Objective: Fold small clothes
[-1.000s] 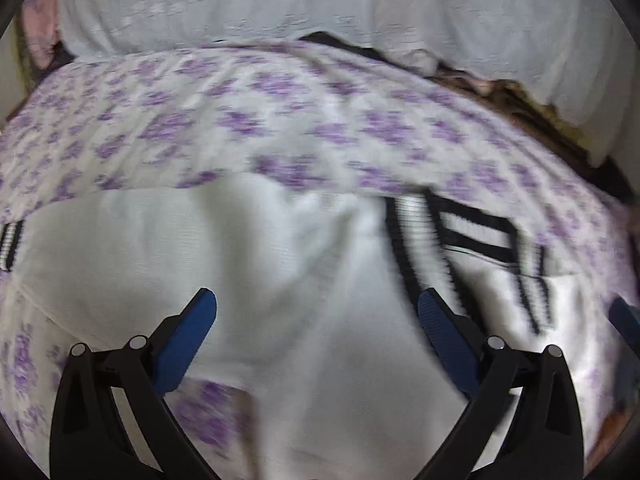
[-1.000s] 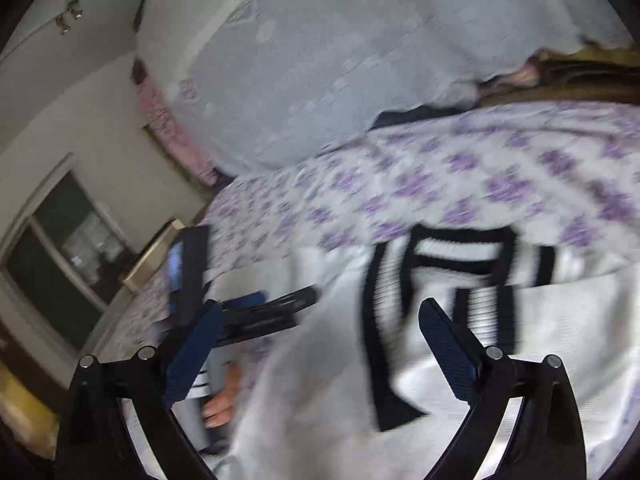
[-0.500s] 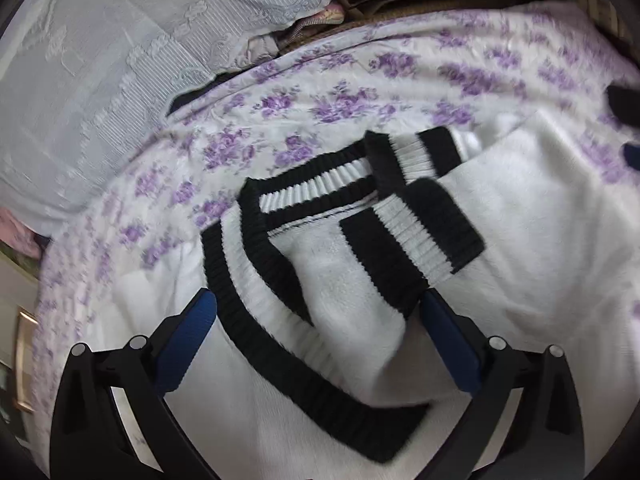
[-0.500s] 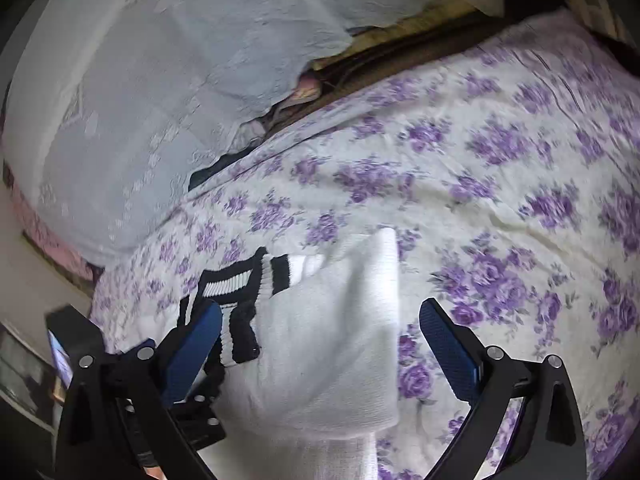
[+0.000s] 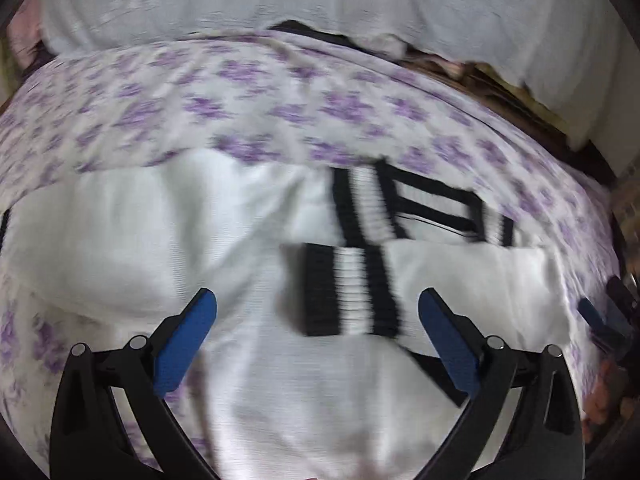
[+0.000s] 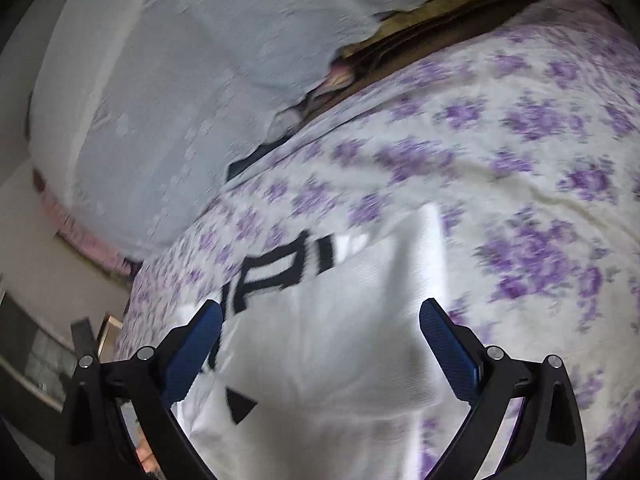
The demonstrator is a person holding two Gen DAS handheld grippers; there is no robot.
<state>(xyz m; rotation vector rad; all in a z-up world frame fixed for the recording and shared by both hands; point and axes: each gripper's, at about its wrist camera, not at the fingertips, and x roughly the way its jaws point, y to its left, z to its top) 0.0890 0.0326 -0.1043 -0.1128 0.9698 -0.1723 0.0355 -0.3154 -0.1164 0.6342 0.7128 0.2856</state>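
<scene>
Across the middle of the left wrist frame, a white sweater with black-and-white ribbed trim is spread on a floral bedsheet printed with purple flowers. One striped cuff is laid over the sweater body at frame centre, with the striped collar seen just above it. The left gripper is held with its blue fingers spread wide over the garment, nothing between them. At the lower centre of the right wrist frame, the right gripper is likewise seen wide apart above the white fabric. A pale lace cloth fills the upper left.
</scene>
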